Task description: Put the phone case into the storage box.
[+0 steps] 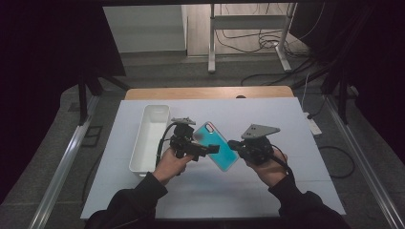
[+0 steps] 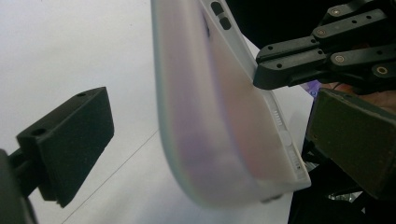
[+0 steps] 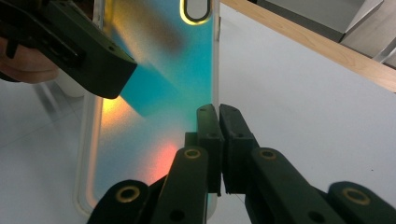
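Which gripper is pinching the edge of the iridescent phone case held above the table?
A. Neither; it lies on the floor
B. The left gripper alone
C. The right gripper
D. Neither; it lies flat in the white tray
C: in the right gripper view, the right gripper has its jaws shut on the side rim of the phone case, while the left gripper stands open around it.

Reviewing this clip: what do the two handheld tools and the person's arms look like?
Both tools are black, built of bolted link bars with brass-coloured pivot pins, ending in blocky black jaws. The left tool and right tool each carry a grey three-cornered plate on top. A black cable loops from the left one. The person wears dark long sleeves; the hands are ungloved.
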Demonstrator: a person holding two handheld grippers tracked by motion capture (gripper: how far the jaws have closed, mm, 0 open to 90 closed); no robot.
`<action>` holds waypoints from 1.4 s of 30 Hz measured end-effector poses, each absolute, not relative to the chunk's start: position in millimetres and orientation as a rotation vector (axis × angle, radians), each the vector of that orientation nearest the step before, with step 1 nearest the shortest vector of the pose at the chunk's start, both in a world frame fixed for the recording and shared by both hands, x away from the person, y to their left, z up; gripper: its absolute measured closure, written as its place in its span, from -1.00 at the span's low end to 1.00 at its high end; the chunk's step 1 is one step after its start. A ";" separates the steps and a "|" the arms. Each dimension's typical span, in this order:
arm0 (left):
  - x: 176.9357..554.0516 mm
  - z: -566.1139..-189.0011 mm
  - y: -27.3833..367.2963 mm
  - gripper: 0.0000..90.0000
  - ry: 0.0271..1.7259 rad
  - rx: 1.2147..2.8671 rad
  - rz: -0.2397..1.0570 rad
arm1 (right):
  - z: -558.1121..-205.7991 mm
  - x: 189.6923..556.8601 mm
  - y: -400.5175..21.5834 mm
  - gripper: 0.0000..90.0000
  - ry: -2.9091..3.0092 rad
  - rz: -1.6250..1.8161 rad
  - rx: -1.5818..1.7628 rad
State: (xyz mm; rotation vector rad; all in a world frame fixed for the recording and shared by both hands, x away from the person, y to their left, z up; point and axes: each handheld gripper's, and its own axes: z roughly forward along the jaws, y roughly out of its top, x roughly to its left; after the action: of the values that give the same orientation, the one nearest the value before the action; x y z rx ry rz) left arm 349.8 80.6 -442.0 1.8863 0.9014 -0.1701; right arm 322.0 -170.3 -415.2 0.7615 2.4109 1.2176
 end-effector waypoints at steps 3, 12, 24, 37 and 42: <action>350.0 -441.5 82.1 -0.96 0.888 1.881 -0.191 | -415.0 320.8 -169.3 0.96 2.410 1.215 0.757; 350.0 -440.5 83.4 -0.58 0.893 1.901 -0.230 | -414.9 318.4 -167.2 0.96 2.408 1.213 0.738; 349.2 -439.8 86.7 0.45 0.873 1.878 -0.319 | -415.2 316.7 -165.8 0.96 2.399 1.216 0.725; 350.5 -442.4 90.4 0.92 0.871 1.846 -0.395 | -418.6 314.1 -160.7 0.93 2.404 1.182 0.681; 349.7 -439.4 91.0 0.93 0.853 1.858 -0.382 | -417.4 314.1 -161.6 0.90 2.417 1.203 0.687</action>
State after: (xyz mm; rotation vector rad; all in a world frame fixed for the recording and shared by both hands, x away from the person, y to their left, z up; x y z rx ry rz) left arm 349.7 91.0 -439.4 1.8585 0.8528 -0.3818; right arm 314.1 -161.6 -417.4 0.6874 2.4171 1.2029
